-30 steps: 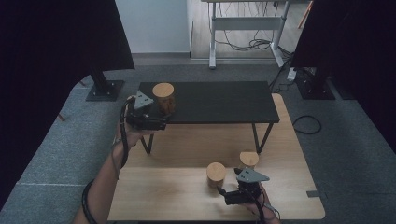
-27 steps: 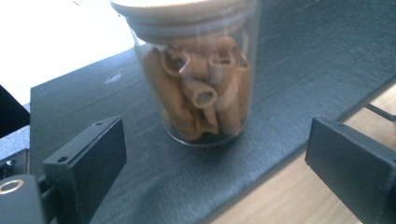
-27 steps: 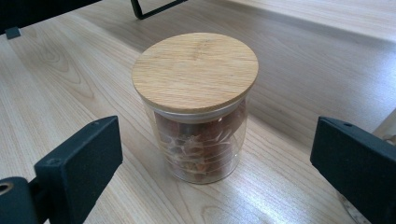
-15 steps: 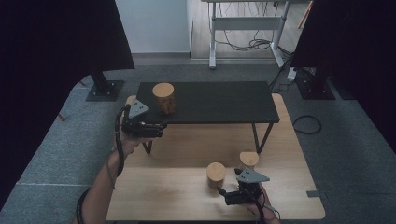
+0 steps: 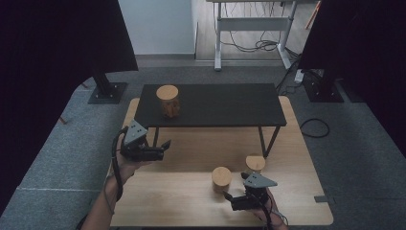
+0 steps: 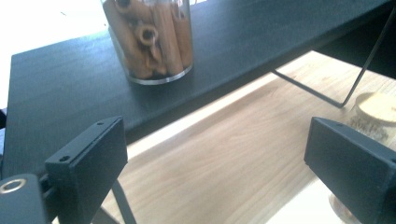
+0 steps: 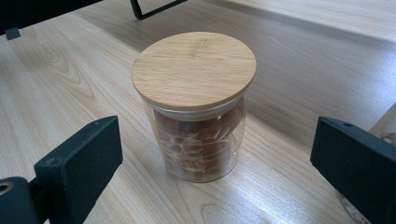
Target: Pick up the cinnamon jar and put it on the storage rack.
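The right gripper (image 5: 229,197) sits at the near edge of the wooden surface (image 5: 177,201), fingers spread wide and lined up on the lidded jar (image 7: 196,105) just ahead, seemingly ready to close. The left gripper (image 5: 164,148), also released and empty, hangs off the shelf's (image 5: 230,103) left end (a jar of cinnamon sticks (image 5: 168,101) stands there). Grey carpet and dark curtains surround everything.
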Tool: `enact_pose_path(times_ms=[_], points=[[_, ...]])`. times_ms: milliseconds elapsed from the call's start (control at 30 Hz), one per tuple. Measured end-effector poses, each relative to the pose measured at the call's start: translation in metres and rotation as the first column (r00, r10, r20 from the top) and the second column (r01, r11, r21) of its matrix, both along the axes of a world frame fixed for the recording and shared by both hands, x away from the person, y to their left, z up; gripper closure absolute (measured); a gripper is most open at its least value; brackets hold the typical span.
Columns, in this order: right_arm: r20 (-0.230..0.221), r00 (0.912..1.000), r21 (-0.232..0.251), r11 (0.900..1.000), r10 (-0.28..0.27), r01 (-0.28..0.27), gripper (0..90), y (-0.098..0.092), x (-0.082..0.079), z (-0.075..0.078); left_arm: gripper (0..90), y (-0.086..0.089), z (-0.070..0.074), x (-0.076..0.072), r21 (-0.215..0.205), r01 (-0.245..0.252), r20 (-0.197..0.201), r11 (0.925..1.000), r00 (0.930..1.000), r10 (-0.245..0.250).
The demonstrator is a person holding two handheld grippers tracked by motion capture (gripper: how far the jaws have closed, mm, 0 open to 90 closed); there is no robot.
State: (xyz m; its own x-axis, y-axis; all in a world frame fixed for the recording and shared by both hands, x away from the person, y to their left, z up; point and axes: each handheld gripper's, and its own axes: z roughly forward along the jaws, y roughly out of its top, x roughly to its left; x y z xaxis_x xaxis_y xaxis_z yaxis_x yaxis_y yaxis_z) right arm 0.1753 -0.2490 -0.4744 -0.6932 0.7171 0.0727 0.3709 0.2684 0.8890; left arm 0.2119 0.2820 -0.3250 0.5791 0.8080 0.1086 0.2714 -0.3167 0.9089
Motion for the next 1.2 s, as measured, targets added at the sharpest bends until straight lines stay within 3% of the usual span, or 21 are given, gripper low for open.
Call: enact_pose_path(times_ms=[300,500,600,800,900,1000,1033,1200], points=[[-0.001,1.0000,-0.008,1.000,-0.001,0.001,1.7,0.001,0.000,0.000,5.6,0.000,-0.029,-0.017,0.020,-0.004,-0.029,0.9998,0.9996,0.005],[0.001,1.0000,-0.011,1.000,-0.007,0.007,1.7,-0.001,0.000,-0.001,5.7,0.008,-0.051,-0.024,-0.022,0.019,-0.062,0.9996,0.9979,-0.021],[-0.003,0.9999,-0.014,1.000,-0.010,0.010,1.7,0.000,0.001,-0.001,5.9,0.016,-0.063,-0.022,-0.092,0.048,-0.102,0.9946,0.9932,-0.057],[-0.009,0.9999,-0.026,1.000,-0.011,0.011,1.6,0.002,0.002,-0.002,6.2,0.008,-0.080,-0.023,-0.046,0.031,-0.130,0.9984,0.9908,-0.037],[-0.012,0.9999,-0.031,0.999,-0.010,0.010,1.3,0.002,0.003,-0.002,6.4,0.008,-0.090,-0.022,-0.050,0.033,-0.147,0.9982,0.9883,-0.040],[-0.013,0.9999,-0.027,1.000,-0.010,0.010,1.2,0.001,0.003,-0.002,6.0,0.004,-0.093,-0.019,-0.008,0.042,-0.170,0.9991,0.9846,-0.043],[-0.013,0.9999,-0.025,1.000,-0.007,0.007,1.1,0.001,0.003,-0.003,6.0,0.006,-0.097,-0.016,-0.022,0.042,-0.180,0.9989,0.9827,-0.045],[-0.015,0.9999,-0.021,1.000,-0.002,0.002,0.9,0.001,0.003,-0.004,6.3,0.006,-0.100,-0.013,-0.015,0.041,-0.189,0.9991,0.9810,-0.043]])
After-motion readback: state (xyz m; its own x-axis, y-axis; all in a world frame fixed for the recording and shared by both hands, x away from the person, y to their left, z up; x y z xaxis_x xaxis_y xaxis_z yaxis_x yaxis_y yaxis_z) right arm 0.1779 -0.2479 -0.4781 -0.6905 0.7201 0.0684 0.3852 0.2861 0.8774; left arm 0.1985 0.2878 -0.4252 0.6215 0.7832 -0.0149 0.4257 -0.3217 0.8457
